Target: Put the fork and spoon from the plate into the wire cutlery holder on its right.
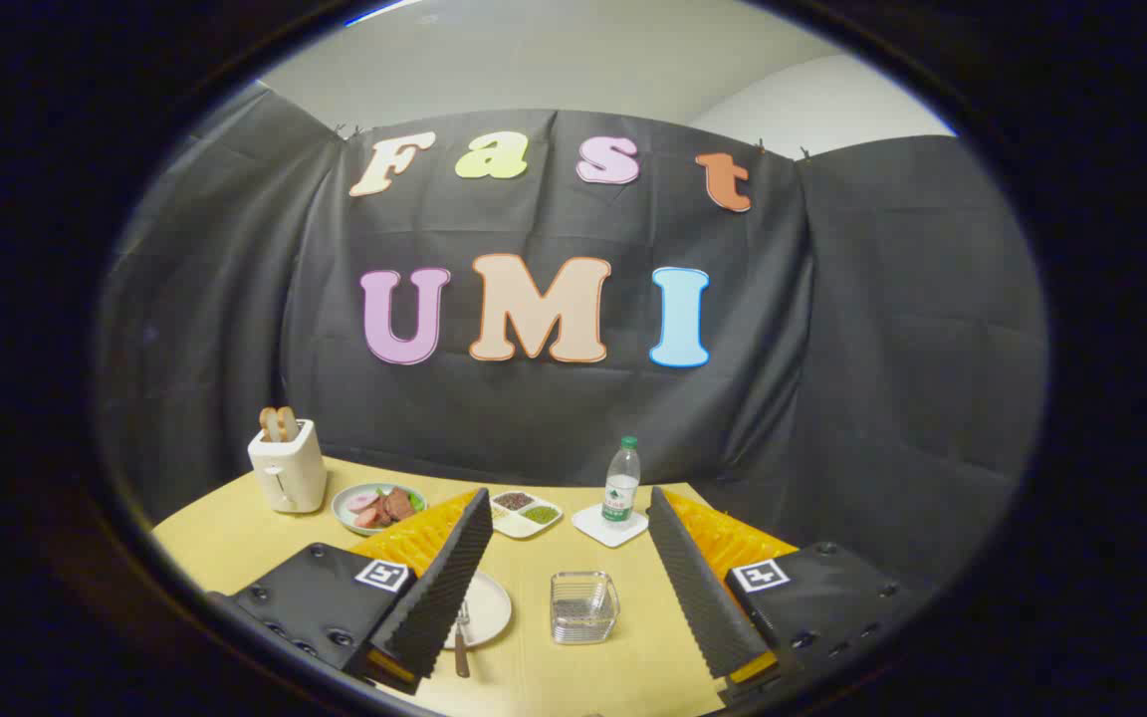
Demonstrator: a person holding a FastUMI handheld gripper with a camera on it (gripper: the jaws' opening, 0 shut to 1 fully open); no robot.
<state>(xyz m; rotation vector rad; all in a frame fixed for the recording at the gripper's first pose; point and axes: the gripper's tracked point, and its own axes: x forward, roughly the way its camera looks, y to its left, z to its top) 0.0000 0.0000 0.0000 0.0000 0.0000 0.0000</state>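
Two claw (566,578) fingers wide apart, holding nothing, high above bench (235,533). Plate (489,607) half hidden by left finger; fork (461,642) easy to miss. Wire holder (583,605) could tip.

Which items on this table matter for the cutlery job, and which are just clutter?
Job: plate, fork on it, wire cutlery holder, open gripper above them; spoon hidden.
Clutter: toaster, food plate, divided dish, water bottle on coaster.
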